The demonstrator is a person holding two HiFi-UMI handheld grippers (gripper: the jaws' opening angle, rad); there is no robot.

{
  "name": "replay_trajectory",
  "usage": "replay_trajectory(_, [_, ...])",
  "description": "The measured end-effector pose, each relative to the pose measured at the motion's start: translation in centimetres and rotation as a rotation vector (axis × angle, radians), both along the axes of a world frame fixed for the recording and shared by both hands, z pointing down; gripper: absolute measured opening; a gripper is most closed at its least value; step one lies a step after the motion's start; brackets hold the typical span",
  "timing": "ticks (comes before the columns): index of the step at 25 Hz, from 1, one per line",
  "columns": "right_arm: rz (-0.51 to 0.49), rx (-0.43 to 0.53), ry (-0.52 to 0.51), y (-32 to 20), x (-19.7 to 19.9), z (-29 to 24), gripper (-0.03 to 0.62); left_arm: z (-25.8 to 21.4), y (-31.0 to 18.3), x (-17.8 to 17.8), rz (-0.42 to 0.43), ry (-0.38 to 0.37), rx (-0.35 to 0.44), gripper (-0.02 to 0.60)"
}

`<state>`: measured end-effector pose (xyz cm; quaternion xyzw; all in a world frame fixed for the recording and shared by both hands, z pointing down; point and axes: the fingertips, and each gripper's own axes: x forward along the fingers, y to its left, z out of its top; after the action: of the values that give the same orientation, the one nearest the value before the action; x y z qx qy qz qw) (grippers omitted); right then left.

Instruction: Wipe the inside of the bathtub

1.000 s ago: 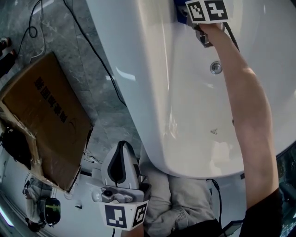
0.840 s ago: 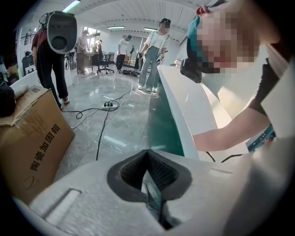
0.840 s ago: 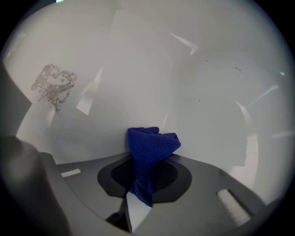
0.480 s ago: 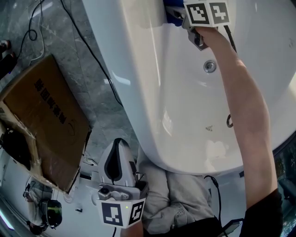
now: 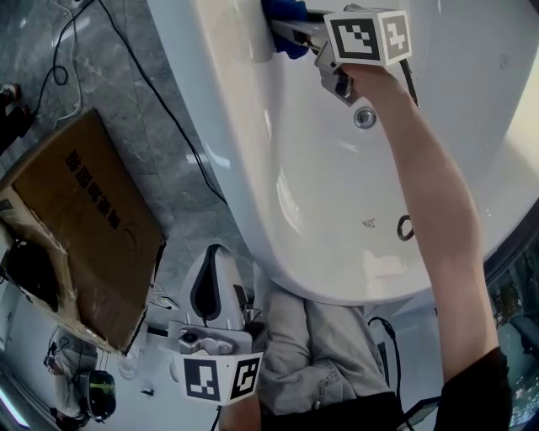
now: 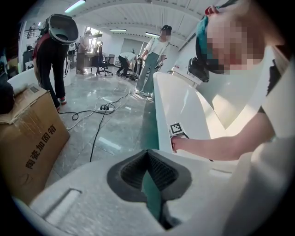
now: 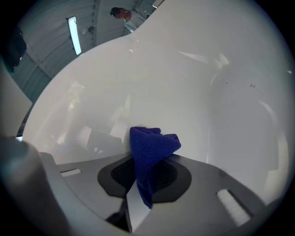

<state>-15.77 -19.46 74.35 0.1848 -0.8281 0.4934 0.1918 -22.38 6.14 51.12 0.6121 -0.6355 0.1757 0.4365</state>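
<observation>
The white bathtub fills the upper right of the head view. My right gripper reaches deep into it and is shut on a blue cloth, which presses against the tub's left inner wall near the rim. In the right gripper view the cloth bunches up from between the jaws against the glossy tub wall. My left gripper hangs low outside the tub's near end, shut with nothing in it. Its own view shows the jaws closed, with the tub rim beyond.
The drain and an overflow ring sit on the tub floor under my right arm. A cardboard box lies left on the marble floor, with black cables trailing past. Several people stand farther off.
My right gripper has pushed the blue cloth leftward along the tub's inner wall, so more cloth shows. The left gripper has stayed low by the tub's near end.
</observation>
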Motion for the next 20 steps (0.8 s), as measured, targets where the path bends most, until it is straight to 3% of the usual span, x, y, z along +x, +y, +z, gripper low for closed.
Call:
replay_trajectory(11, [-0.007,0.045,-0.212,1.0,-2.2,-9.5,0.071,-1.4,-0.3,0.1,-0.009,-0.02,-0.021,0.002])
replay_trajectory(20, [-0.071,0.126,-0.326,3.8,-2.4,-17.6,0.071,-4.1,-1.5,1.7,-0.02,-0.036,0.029,0.002])
